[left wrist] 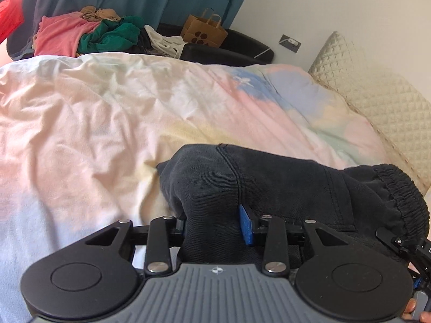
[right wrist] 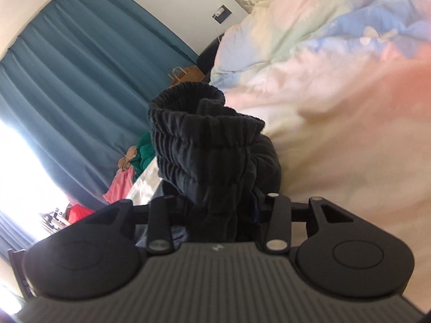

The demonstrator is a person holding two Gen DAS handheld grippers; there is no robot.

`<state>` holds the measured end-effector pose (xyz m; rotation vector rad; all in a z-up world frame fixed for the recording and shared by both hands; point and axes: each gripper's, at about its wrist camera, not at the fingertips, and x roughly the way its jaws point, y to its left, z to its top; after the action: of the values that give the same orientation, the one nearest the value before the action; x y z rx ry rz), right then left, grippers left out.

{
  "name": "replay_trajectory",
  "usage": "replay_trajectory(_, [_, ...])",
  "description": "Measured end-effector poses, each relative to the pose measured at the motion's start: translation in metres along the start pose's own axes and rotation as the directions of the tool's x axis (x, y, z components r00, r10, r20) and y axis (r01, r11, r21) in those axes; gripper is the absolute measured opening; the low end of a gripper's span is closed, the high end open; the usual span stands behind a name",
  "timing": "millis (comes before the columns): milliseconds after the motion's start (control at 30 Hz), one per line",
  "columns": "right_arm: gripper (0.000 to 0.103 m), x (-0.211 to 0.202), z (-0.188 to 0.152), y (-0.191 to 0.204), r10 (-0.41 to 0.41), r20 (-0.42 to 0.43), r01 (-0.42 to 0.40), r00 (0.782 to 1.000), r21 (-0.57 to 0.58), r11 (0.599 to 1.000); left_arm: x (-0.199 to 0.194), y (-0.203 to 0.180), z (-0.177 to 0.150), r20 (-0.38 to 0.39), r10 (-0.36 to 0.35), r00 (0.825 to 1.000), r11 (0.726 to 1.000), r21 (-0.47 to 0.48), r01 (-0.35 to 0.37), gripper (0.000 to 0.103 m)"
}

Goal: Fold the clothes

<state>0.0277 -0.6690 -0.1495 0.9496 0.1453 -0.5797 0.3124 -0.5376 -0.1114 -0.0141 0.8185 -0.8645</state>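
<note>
The left gripper (left wrist: 212, 227) has its jaws pinched on the black pants (left wrist: 282, 185) above the bed (left wrist: 107, 123); the right gripper (right wrist: 218, 210) clamps their bunched elastic waistband (right wrist: 188, 123).

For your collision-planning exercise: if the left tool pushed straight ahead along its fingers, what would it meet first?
The left tool already grips the black pants; beyond them probably the pastel duvet, though depth is unclear.

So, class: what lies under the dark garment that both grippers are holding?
Under the dark garment lies the pastel duvet, visible all round it. The patch directly beneath is covered. The left gripper and right gripper clamp its folds.
</note>
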Motion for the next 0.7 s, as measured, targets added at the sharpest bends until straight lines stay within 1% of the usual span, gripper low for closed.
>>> replay_trajectory(67, [0.048, -0.003, -0.010, -0.011, -0.010, -0.015, 0.011, 1.000, 0.019, 1.000, -0.003, 0.002, -0.014, 0.005, 0.006, 1.000, 1.000, 0.028, -0.006, 0.045])
replay_trajectory(100, [0.049, -0.004, -0.014, -0.018, -0.010, -0.020, 0.011, 1.000, 0.032, 0.999, -0.005, 0.003, -0.020, 0.007, 0.009, 1.000, 0.999, 0.042, -0.009, 0.046])
replay_trajectory(200, [0.053, -0.005, -0.020, -0.035, -0.008, -0.038, 0.011, 0.999, 0.085, 0.996, -0.015, 0.002, -0.026, 0.012, 0.012, 1.000, 0.999, 0.052, -0.012, 0.050])
replay_trajectory(267, [0.056, -0.004, -0.014, -0.036, -0.015, -0.060, 0.021, 0.998, 0.106, 0.994, -0.024, -0.001, -0.025, 0.014, 0.025, 1.000, 0.997, 0.067, -0.026, 0.052])
replay_trajectory(333, [0.060, -0.006, -0.007, -0.031, -0.036, -0.090, 0.047, 0.995, 0.119, 0.992, -0.038, -0.004, -0.022, 0.016, 0.045, 0.999, 0.996, 0.081, -0.046, 0.051])
replay_trajectory(400, [0.061, -0.014, -0.004, -0.021, -0.084, -0.108, 0.096, 0.991, 0.103, 0.990, -0.057, -0.008, -0.017, 0.018, 0.071, 0.997, 0.993, 0.092, -0.073, 0.053])
replay_trajectory(433, [0.061, -0.021, -0.002, -0.016, -0.105, -0.101, 0.114, 0.989, 0.092, 0.989, -0.065, -0.009, -0.014, 0.017, 0.081, 0.997, 0.992, 0.097, -0.082, 0.060])
replay_trajectory(467, [0.061, -0.028, 0.001, -0.011, -0.125, -0.095, 0.133, 0.988, 0.081, 0.988, -0.077, -0.010, -0.011, 0.017, 0.093, 0.995, 0.990, 0.102, -0.095, 0.069])
replay_trajectory(500, [0.061, -0.035, 0.003, -0.005, -0.143, -0.087, 0.150, 0.986, 0.069, 0.986, -0.088, -0.011, -0.007, 0.028, 0.109, 0.994, 0.988, 0.108, -0.111, 0.074])
replay_trajectory(533, [0.061, -0.045, 0.006, 0.001, -0.146, -0.069, 0.149, 0.987, 0.053, 0.987, -0.102, -0.014, -0.005, 0.048, 0.121, 0.992, 0.985, 0.115, -0.126, 0.080])
replay_trajectory(600, [0.061, -0.065, 0.012, 0.013, -0.154, -0.038, 0.155, 0.987, 0.020, 0.988, -0.130, -0.020, 0.002, 0.084, 0.141, 0.986, 0.980, 0.132, -0.152, 0.086])
replay_trajectory(667, [0.061, -0.086, 0.021, 0.027, -0.151, -0.013, 0.151, 0.988, -0.016, 0.988, -0.157, -0.028, 0.008, 0.108, 0.156, 0.982, 0.975, 0.140, -0.171, 0.094])
replay_trajectory(700, [0.061, -0.097, 0.025, 0.034, -0.146, -0.003, 0.145, 0.989, -0.035, 0.989, -0.177, -0.035, 0.011, 0.129, 0.163, 0.978, 0.973, 0.141, -0.181, 0.097])
